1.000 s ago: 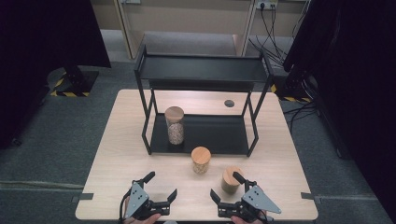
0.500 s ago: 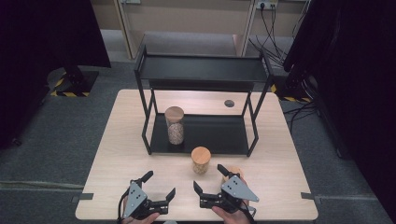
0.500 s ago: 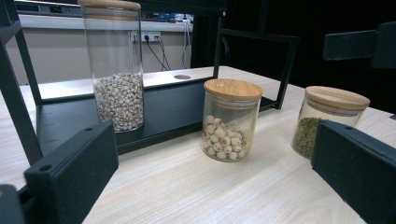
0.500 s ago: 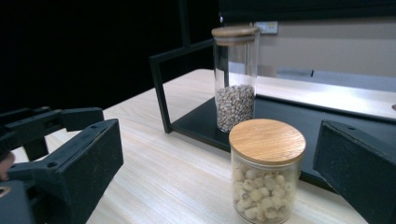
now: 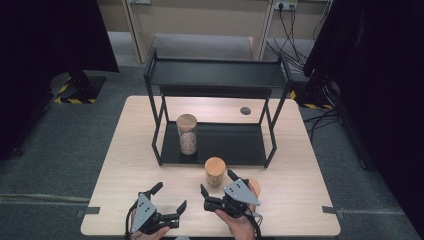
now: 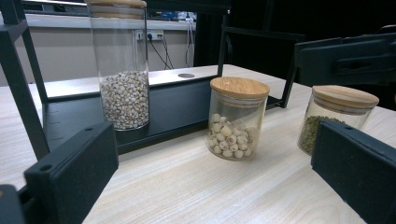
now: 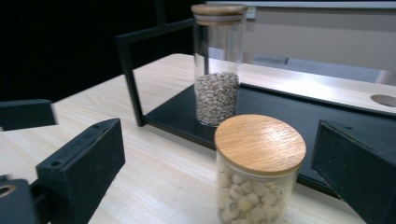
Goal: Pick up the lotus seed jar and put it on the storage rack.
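Note:
A short glass jar of pale seeds with a wooden lid [image 5: 215, 170] [image 6: 238, 119] [image 7: 259, 168] stands on the table just in front of a black two-tier shelf [image 5: 215, 75]. My right gripper [image 5: 218, 183] [image 7: 217, 165] is open right behind this jar, one jaw on either side, not touching it. A jar of green grains [image 5: 254, 185] [image 6: 338, 116] sits to the right, partly hidden by the right gripper. A tall jar of grain [image 5: 187, 135] [image 6: 122, 70] [image 7: 218, 65] stands on the lower shelf. My left gripper [image 5: 170, 197] [image 6: 212, 175] is open and holds nothing near the front edge.
The wooden table [image 5: 130, 145] has a round cable hole [image 5: 245, 110] behind the shelf. The shelf's lower tray [image 5: 235, 142] has free room right of the tall jar. In the left gripper view, the right gripper's jaw [image 6: 345, 60] shows above the green jar.
My right gripper has swung left, away from the green-grain jar, and now faces the short seed jar. The left gripper has barely moved.

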A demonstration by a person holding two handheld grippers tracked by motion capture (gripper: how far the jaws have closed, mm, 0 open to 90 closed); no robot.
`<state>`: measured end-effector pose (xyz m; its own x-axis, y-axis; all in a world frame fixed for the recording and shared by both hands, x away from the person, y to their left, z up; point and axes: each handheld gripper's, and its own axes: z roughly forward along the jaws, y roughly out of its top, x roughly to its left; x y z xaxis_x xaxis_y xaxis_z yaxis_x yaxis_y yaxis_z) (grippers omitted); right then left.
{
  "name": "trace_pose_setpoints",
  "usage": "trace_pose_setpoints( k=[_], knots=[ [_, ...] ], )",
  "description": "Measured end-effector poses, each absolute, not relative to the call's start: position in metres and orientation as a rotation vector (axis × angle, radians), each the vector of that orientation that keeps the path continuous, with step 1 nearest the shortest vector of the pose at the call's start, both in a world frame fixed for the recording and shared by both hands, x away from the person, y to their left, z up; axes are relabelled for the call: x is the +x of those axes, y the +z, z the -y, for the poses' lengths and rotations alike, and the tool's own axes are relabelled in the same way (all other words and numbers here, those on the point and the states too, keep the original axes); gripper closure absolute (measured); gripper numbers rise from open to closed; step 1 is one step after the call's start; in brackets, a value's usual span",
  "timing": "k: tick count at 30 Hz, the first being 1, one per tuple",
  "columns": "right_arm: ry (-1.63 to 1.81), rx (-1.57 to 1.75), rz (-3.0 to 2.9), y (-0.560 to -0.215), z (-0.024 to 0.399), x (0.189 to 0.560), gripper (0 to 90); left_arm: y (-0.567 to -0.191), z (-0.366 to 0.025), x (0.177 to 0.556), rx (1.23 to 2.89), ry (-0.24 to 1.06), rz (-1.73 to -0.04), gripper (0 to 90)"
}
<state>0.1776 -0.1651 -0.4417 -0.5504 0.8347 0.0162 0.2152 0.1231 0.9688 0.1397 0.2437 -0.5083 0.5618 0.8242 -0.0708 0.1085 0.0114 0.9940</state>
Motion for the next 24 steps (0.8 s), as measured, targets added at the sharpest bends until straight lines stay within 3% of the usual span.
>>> trace_pose_setpoints(
  k=[24],
  knots=[
    [1.255,1.097,-1.815,-0.45,0.128,0.201,4.1,-0.509,-0.245,0.139,1.466,0.681,-0.848,0.3]
  ],
)
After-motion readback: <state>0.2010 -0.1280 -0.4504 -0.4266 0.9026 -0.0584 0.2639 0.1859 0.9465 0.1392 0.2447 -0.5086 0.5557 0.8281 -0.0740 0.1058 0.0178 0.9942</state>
